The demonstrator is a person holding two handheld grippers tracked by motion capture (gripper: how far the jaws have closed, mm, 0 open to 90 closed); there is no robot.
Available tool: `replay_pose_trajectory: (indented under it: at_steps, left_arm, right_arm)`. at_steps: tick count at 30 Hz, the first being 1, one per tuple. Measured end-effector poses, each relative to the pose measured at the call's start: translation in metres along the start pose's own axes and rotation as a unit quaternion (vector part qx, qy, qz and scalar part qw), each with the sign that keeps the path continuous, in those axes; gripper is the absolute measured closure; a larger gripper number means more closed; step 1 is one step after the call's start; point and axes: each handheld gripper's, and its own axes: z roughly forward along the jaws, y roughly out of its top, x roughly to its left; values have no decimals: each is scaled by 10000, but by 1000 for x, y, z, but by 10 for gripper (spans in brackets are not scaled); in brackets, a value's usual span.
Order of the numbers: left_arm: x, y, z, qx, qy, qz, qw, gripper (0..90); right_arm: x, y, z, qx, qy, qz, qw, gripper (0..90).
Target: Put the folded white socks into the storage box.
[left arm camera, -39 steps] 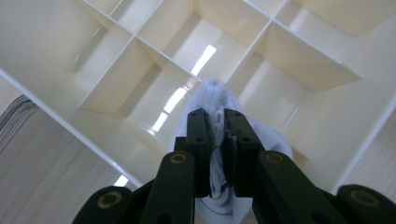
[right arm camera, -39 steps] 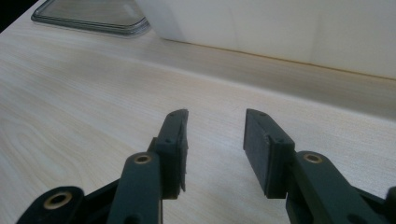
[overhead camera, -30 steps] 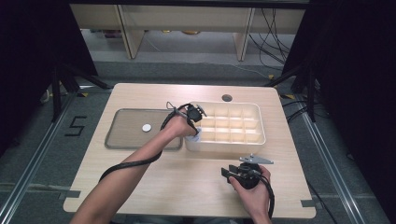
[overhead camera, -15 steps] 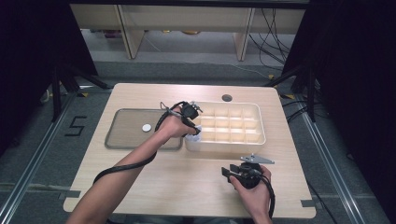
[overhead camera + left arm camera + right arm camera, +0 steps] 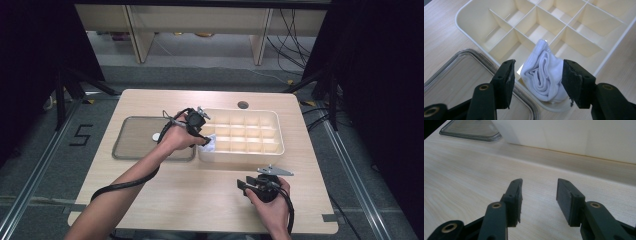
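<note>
Rolled white sock (image 5: 543, 75) in cream divider box (image 5: 475, 15) corner, unclamped between just-opening left gripper (image 5: 537, 80) jaws, right gripper (image 5: 538, 197) jaws apart, no writing readable.

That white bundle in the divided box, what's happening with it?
A person is working with handheld tongs in each hand. The left tongs have just been opening around a rolled white sock, which now sits in a near corner compartment of the cream divided box, with the pads beside it but not pressing. A clear tray with a small white piece in it lies beside the box. The right tongs are open and hold nothing, low over the wooden table.
</note>
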Motion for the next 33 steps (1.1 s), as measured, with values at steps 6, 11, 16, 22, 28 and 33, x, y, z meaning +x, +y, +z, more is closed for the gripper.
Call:
replay_pose_trajectory:
  at_steps: [6,11,16,22,28,33]
  left_arm:
    - [-1,-7,-8,-109,31,-79,9999,406]
    - [-2,-13,-19,-168,67,-55,9998,393]
    - [-3,-20,-27,-183,136,-45,9997,378]
    - [-7,-27,-38,-338,126,-50,9993,369]
    - [-9,-35,-46,-474,118,-92,9988,367]
    - [-14,-42,-52,-627,156,-112,9978,366]
  right_arm:
    - [-1,0,0,6,-38,-109,9999,555]
    - [-2,0,1,-18,-14,-108,9999,550]
    - [-1,0,1,-1,-24,-111,9999,547]
    - [-2,0,1,-4,-21,-110,9999,543]
    - [-1,0,0,7,-58,-110,9999,540]
    - [-2,0,0,7,-89,-115,9999,538]
